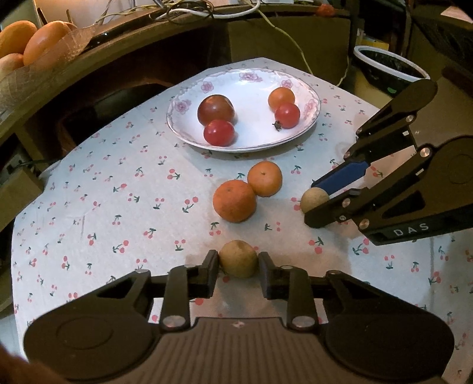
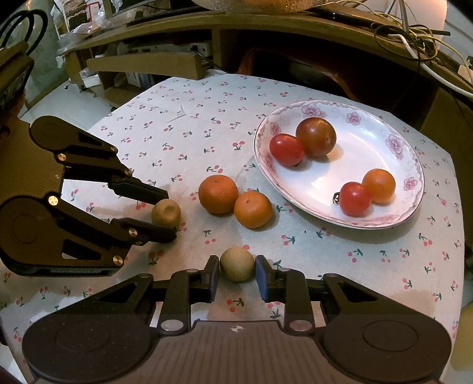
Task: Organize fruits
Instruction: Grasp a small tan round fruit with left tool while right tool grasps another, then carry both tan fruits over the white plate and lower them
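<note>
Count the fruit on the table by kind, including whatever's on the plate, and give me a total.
Tomatoes on the plate: 4, e.g. the dark one
Oranges on the cloth: 2, e.g.
Small tan fruits, one between each gripper's fingers: 2, at and
Total: 8

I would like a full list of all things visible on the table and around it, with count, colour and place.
Plate: one, white with pink flowers, far side of table.
Tomatoes: four on the plate in two touching pairs; two red, one dark red-brown, one orange.
Oranges: two, orange, touching, on the cloth before the plate.
Small round fruits: two, tan, one between each gripper's fingers.
Tablecloth: one, white with cherry print.
Desk: one, brown, behind the table, with cables.
Bin: one, white rim, dark liner, on the floor.
Left hand-held gripper: black, around one tan fruit.
Right hand-held gripper: black, blue pad, around the other.
</note>
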